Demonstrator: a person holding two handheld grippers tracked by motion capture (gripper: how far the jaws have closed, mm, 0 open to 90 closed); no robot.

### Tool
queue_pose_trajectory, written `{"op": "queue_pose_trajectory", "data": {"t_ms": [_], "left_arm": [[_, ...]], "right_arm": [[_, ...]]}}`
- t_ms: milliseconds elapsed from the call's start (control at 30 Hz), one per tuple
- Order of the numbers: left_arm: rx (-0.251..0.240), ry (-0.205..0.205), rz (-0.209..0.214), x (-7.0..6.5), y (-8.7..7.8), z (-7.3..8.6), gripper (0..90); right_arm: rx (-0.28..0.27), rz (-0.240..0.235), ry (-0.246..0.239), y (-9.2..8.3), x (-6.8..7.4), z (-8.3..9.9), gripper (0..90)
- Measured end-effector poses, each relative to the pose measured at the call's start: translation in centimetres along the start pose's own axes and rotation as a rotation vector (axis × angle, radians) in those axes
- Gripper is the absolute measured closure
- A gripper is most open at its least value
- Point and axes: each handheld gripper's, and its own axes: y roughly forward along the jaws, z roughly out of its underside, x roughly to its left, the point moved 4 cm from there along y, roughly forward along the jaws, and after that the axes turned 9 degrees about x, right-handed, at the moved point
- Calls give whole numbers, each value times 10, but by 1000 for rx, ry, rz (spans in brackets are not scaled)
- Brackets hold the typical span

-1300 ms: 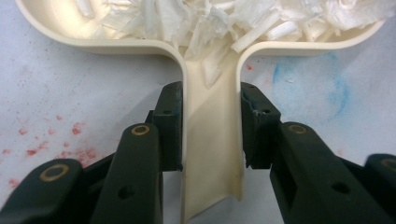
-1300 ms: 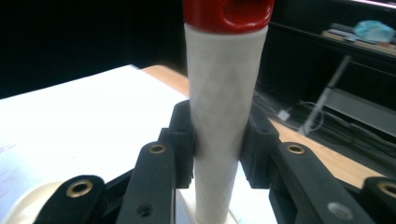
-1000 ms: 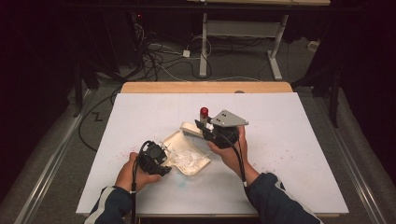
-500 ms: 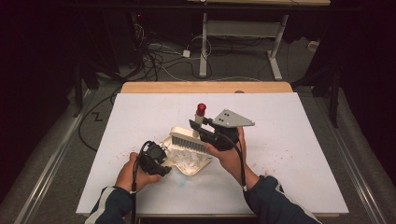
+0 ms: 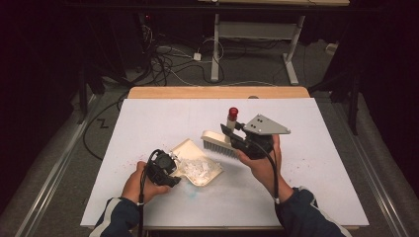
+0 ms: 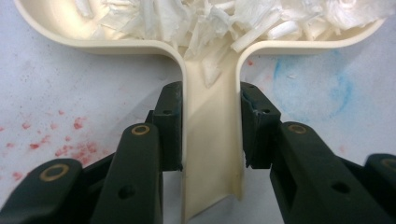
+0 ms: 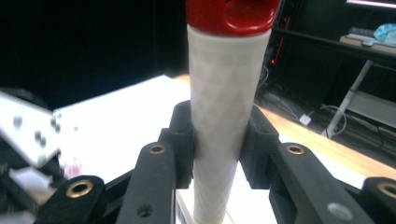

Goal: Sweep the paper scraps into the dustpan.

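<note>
1. Left fingers (image 6: 210, 135) clamp the dustpan (image 5: 197, 167) handle — pan flat on the desk (image 5: 148, 118), full of white scraps (image 5: 198, 168).
2. Right fingers (image 7: 217, 140) grip the brush (image 5: 220, 143) handle, red cap up; bristles hang just beyond the pan's far edge — right hand nearer.

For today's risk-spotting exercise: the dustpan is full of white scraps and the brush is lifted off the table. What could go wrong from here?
1. The dustpan is heaped with white paper scraps; tilting it could spill them back onto the table.
2. The left gripper clamps only the narrow handle, so the pan might twist.
3. The right gripper holds the brush near the pan; a swing could knock it.
</note>
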Motion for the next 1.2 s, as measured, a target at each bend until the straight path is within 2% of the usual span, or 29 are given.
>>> {"op": "queue_pose_trajectory", "data": {"t_ms": [133,267,400,500,633,700,833,933,1033,1200], "left_arm": [[-4,-4,3,1,-1,2,627],[-3,-13,4,2,-2,4,627],[2,-8,0,1,-1,3,626],[5,-7,-1,1,-1,3,626],[9,-3,-5,1,0,3,627],[9,-3,-7,1,0,2,627],[8,-1,-3,1,-1,3,627],[5,-2,1,2,0,3,627],[6,0,0,2,0,3,626],[8,4,-7,1,0,2,626]], "right_arm": [[40,34,-8,-18,-10,14,706],[76,31,-14,-30,-13,24,706],[131,3,-51,-32,-4,33,706],[142,-48,-44,-28,5,36,706],[115,-68,-44,-20,17,33,706],[105,-94,-21,-15,21,29,706],[88,-138,-16,-7,30,21,706],[76,-130,-41,-7,34,17,706],[57,-108,-44,-12,28,13,706],[15,-46,-9,-21,3,3,706]]}}
